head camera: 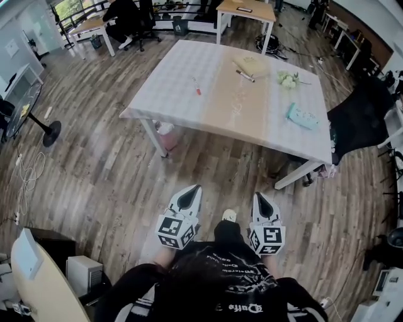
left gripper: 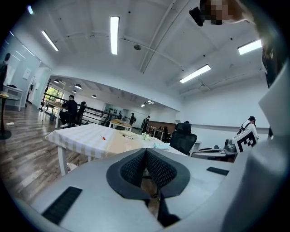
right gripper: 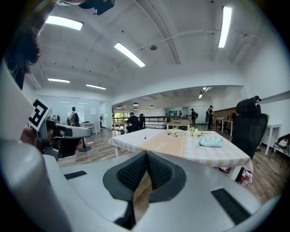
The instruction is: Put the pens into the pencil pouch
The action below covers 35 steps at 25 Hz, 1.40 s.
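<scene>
A red pen [head camera: 198, 88] and a dark pen [head camera: 245, 76] lie on the white-clothed table [head camera: 189, 104], several steps ahead of me. The dark pen rests beside a beige pouch [head camera: 252, 65]; a teal pouch [head camera: 303, 116] lies near the table's right edge. My left gripper [head camera: 194, 188] and right gripper [head camera: 260, 196] are held close to my body over the wooden floor, both shut and empty, pointing toward the table. In the left gripper view the shut gripper [left gripper: 146, 150] faces the table with the red pen [left gripper: 103, 138]. In the right gripper view the shut gripper [right gripper: 147, 154] faces the teal pouch [right gripper: 210, 141].
A small white-green bundle [head camera: 288, 79] sits on the table's far right. A black office chair [head camera: 362, 113] stands at the table's right side, and a fan stand [head camera: 47, 132] is on the floor to the left. A person [head camera: 126, 19] sits at a far desk.
</scene>
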Each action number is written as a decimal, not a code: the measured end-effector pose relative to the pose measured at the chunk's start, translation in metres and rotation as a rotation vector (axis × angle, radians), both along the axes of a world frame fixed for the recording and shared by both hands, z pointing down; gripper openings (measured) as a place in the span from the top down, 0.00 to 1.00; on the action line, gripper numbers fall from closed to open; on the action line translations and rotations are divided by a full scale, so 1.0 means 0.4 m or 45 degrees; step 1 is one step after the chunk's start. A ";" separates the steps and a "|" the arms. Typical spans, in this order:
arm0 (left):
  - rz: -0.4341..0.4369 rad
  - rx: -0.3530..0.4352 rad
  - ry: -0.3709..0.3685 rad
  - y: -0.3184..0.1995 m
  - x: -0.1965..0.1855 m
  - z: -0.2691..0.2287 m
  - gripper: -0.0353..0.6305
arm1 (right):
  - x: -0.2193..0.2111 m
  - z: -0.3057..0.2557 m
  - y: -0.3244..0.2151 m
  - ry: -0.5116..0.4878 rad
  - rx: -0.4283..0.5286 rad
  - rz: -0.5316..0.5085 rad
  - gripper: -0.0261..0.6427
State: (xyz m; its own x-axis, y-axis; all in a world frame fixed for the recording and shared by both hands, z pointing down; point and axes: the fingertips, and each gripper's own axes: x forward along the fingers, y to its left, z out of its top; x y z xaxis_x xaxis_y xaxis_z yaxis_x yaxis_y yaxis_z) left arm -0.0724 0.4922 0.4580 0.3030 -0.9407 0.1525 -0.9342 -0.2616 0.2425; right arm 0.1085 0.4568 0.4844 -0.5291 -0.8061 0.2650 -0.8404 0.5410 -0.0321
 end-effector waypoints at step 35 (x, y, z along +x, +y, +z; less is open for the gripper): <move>-0.181 -0.048 0.059 -0.735 0.178 0.022 0.92 | 0.232 0.035 -0.713 -0.087 -0.058 -0.068 0.95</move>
State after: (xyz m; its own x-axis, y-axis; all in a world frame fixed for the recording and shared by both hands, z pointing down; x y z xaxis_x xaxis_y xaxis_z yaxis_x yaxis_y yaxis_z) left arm -0.0012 0.1981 0.4668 0.1749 -0.9685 0.1771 -0.9487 -0.1177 0.2934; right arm 0.2014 0.1716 0.4982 -0.5895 -0.7640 0.2625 -0.8051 0.5820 -0.1142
